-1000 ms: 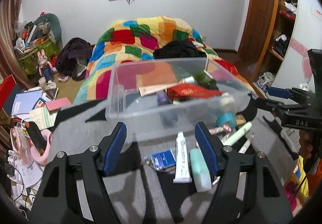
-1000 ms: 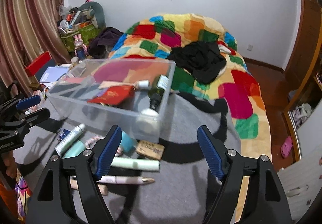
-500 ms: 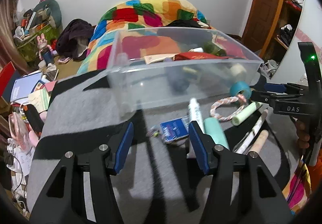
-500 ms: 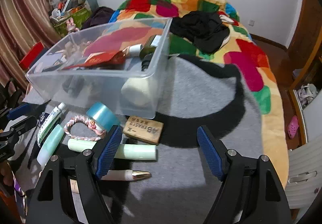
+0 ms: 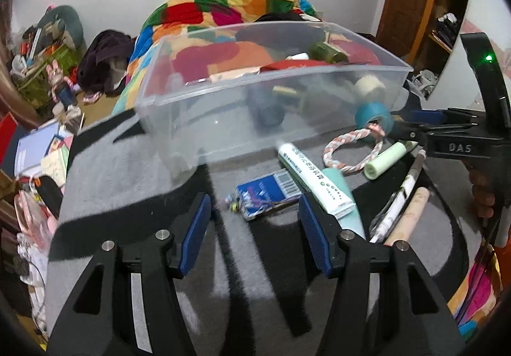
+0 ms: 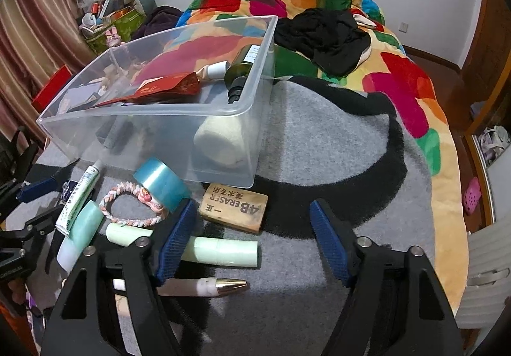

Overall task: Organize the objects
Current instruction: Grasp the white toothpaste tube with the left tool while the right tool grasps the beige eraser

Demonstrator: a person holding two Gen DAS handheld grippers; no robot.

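Left tongs [image 5: 255,225]: jaws part open, nothing held; they narrowed a moment ago; tips hang over the flat blue barcoded packet [image 5: 266,193] on the grey-and-black blanket [image 5: 127,183].
Right tongs [image 6: 252,237]: jaws just closing, nothing gripped; tan "4B ERASER" block [image 6: 234,207] lies in the gap ahead, pads clear of it.
Clear plastic bin [image 6: 153,119]: on the blanket; holds a dark green bottle [image 6: 242,68] and red packet [image 6: 166,87].
Loose items before the bin: teal tape roll [image 6: 159,183], pink braided ring [image 6: 131,209], white tube [image 5: 314,178], pale green stick [image 6: 220,250], gold-tipped white pen [image 6: 207,287].
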